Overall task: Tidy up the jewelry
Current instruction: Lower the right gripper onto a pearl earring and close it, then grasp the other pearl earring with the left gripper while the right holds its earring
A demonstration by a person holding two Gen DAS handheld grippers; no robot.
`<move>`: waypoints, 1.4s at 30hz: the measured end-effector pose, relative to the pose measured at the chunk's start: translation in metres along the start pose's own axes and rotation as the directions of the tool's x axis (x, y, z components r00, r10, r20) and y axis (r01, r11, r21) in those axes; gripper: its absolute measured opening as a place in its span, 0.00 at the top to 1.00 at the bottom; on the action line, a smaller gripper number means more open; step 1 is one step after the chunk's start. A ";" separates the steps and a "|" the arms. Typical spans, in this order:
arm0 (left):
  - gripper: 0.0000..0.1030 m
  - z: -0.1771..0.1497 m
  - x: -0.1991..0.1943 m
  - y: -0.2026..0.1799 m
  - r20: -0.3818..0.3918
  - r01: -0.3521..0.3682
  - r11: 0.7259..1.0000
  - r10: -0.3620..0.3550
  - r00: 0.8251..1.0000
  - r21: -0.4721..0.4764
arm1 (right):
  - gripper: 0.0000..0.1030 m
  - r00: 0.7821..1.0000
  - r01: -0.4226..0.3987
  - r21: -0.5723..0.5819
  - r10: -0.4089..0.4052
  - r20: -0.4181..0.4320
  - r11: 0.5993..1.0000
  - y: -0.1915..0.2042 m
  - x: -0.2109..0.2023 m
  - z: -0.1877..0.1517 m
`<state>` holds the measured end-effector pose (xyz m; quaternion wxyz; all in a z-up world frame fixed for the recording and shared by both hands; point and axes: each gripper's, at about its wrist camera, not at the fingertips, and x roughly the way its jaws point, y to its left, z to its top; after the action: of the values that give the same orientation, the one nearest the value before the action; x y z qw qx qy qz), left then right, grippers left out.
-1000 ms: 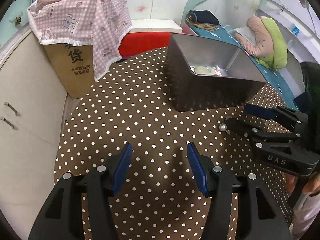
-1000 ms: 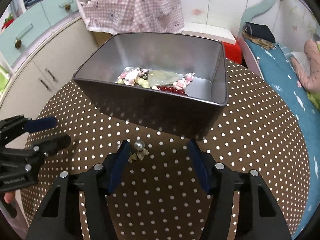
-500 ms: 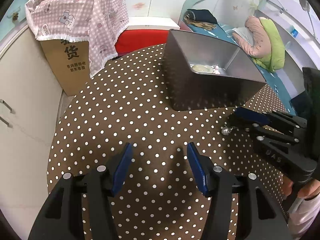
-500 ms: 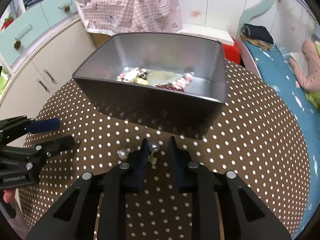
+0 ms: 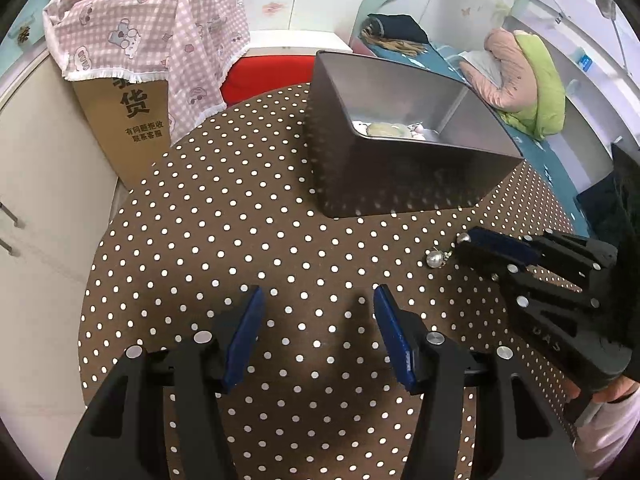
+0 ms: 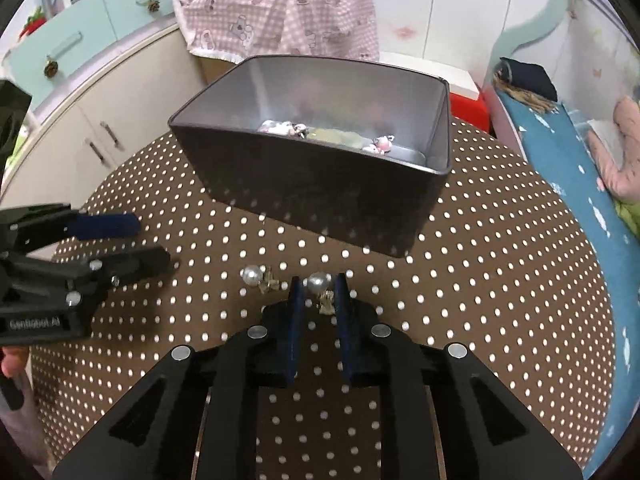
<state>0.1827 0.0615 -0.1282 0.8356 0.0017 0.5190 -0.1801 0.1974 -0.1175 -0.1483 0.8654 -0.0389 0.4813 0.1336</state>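
Observation:
A pearl earring (image 6: 317, 282) with a gold back sits between the blue pads of my right gripper (image 6: 318, 285), which is shut on it just above the brown dotted tablecloth (image 6: 480, 280). A second pearl earring (image 6: 252, 276) (image 5: 434, 259) lies on the cloth just left of it. Behind them stands the dark metal tin (image 6: 320, 200) (image 5: 400, 184) with several pieces of jewelry (image 6: 280, 127) on its floor. My left gripper (image 5: 318, 300) (image 6: 154, 242) hangs open over bare cloth to the left, holding nothing. In the left wrist view my right gripper (image 5: 460, 246) comes in from the right.
The round table drops off at its left and right edges. A cardboard box (image 5: 128, 120) under a pink checked cloth (image 5: 160, 20) and a red stool (image 5: 264, 76) stand behind it. Cabinets (image 6: 100, 132) are to the left and a bed (image 6: 580, 160) to the right.
My right gripper's jaws have gone from wide apart to shut on one pearl earring. The other earring now lies apart to its left. The left gripper has kept still.

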 end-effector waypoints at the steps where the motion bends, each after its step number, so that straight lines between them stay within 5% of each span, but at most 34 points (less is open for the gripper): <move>1: 0.47 0.000 0.000 0.000 0.000 0.002 1.000 -0.002 1.000 -0.003 | 0.83 1.000 -0.001 -0.005 0.001 0.005 1.000 0.000 0.001 0.001; 17: 0.47 0.005 0.005 -0.030 -0.036 0.096 0.995 -0.096 0.995 0.003 | 0.89 0.998 -0.063 0.054 0.062 0.028 0.997 -0.030 -0.016 -0.005; 32: 0.48 0.016 0.025 -0.085 -0.023 0.041 0.994 -0.039 0.999 0.099 | 0.89 0.995 -0.071 0.089 0.064 0.082 0.993 -0.086 -0.039 -0.019; 36: 0.55 0.010 0.027 -0.095 0.008 -0.024 0.989 0.023 1.000 0.144 | 0.89 0.992 -0.089 0.098 0.079 0.099 0.991 -0.094 -0.040 -0.019; 38: 0.64 0.009 0.027 -0.098 0.027 -0.064 0.988 0.060 0.998 0.143 | 0.88 0.989 -0.103 0.101 0.091 0.113 0.990 -0.097 -0.041 -0.020; 40: 0.87 0.010 0.028 -0.096 0.039 -0.101 0.986 0.096 0.995 0.134 | 0.88 0.988 -0.113 0.102 0.101 0.119 0.988 -0.098 -0.041 -0.021; 42: 0.89 0.012 0.029 -0.094 0.040 -0.110 0.984 0.105 0.994 0.138 | 0.88 0.987 -0.120 0.101 0.108 0.120 0.988 -0.099 -0.039 -0.022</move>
<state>0.1756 -0.0372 -0.1304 0.8502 0.0855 0.4905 -0.1708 0.1858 -0.2243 -0.1330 0.8833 0.0431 0.4391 0.1588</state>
